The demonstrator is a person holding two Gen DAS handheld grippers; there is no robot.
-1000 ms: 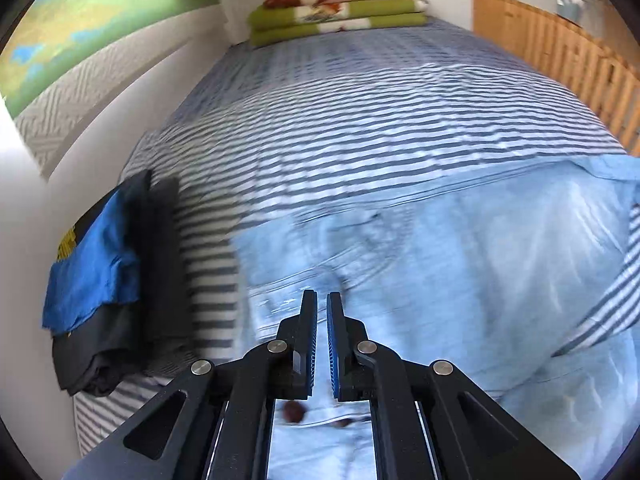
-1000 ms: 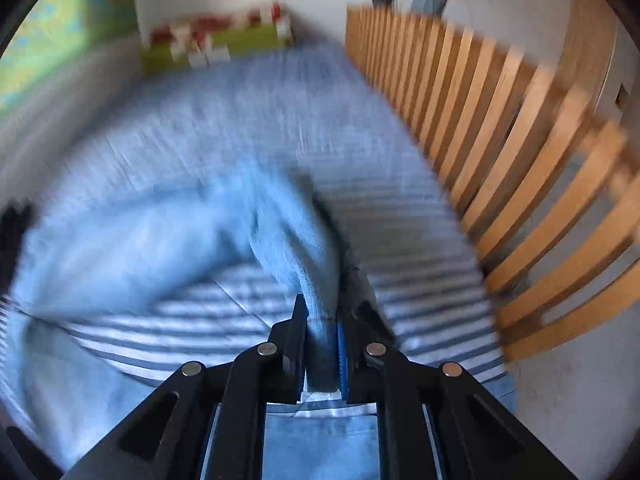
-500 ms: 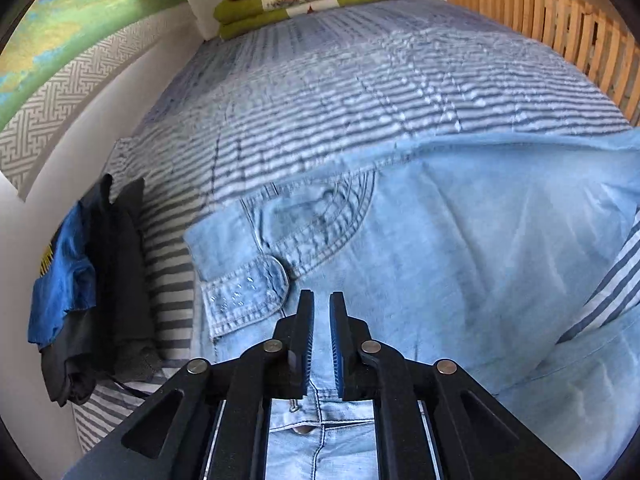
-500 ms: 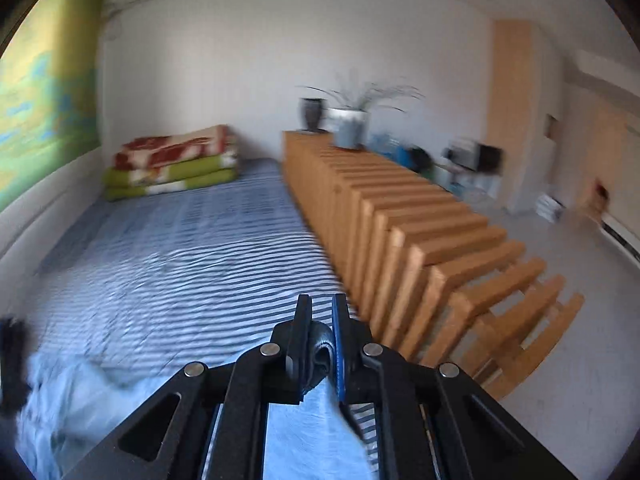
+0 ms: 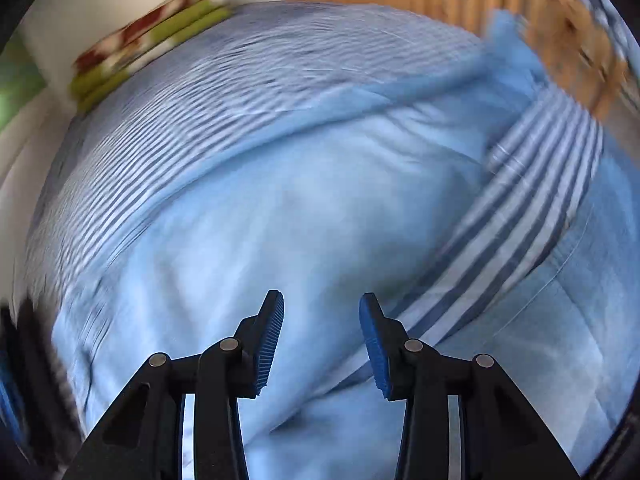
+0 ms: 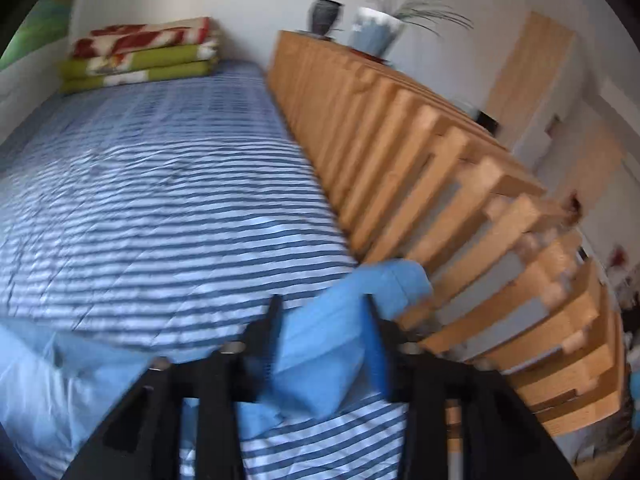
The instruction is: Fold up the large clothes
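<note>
Light blue jeans [image 5: 300,200] lie spread across the striped bed [image 5: 192,108], with a wedge of striped sheet showing between the two legs. My left gripper [image 5: 322,320] hovers over the jeans. Its jaws are opening and nothing is between its blue pads [image 5: 272,340]. In the right wrist view the end of a jeans leg [image 6: 332,344] sits loosely between the fingers of my right gripper [image 6: 322,320], at the bed's right edge. Those jaws are also opening and the pads stand off the cloth. The left wrist view is blurred.
A wooden slatted rail [image 6: 440,200] runs along the bed's right side, with a potted plant [image 6: 376,32] and a dark vase [image 6: 324,16] on top. Folded red and green blankets [image 6: 140,56] lie at the bed's head. Dark folded clothes [image 5: 24,360] sit at the left edge.
Both grippers were shut and now stand apart. The right one has let go of the jeans leg near the rail. The left view has swung right across the jeans.
</note>
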